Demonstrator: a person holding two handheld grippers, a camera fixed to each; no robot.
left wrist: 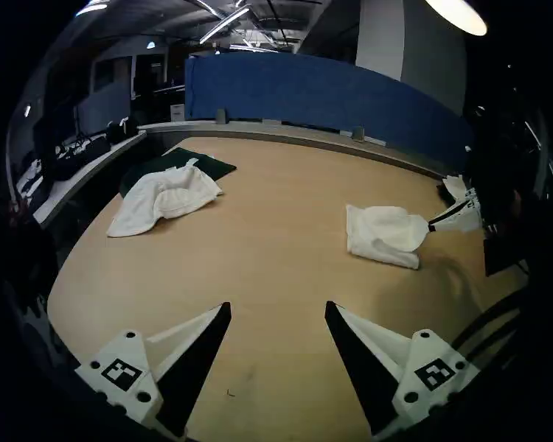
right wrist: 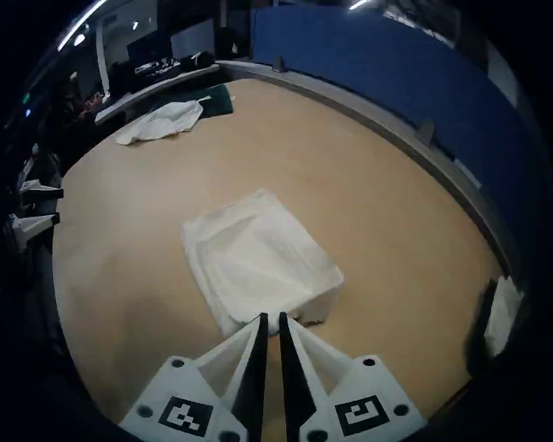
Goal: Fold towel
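A folded white towel (right wrist: 254,258) lies on the wooden table (right wrist: 365,191) just ahead of my right gripper (right wrist: 273,318). Its fingers are pressed almost together at the towel's near edge, and they seem to pinch it. In the left gripper view the same towel (left wrist: 383,234) sits at the right, tapering toward the right gripper (left wrist: 429,225). My left gripper (left wrist: 278,313) hangs open over bare table near the front edge, holding nothing. Farther off, at the table's side, the left gripper (right wrist: 55,206) also appears in the right gripper view.
A crumpled white towel (left wrist: 162,199) rests partly on a dark green cloth (left wrist: 210,163) at the back left. A blue partition (left wrist: 328,96) runs along the table's far edge. Another white item (right wrist: 501,313) sits by the right edge.
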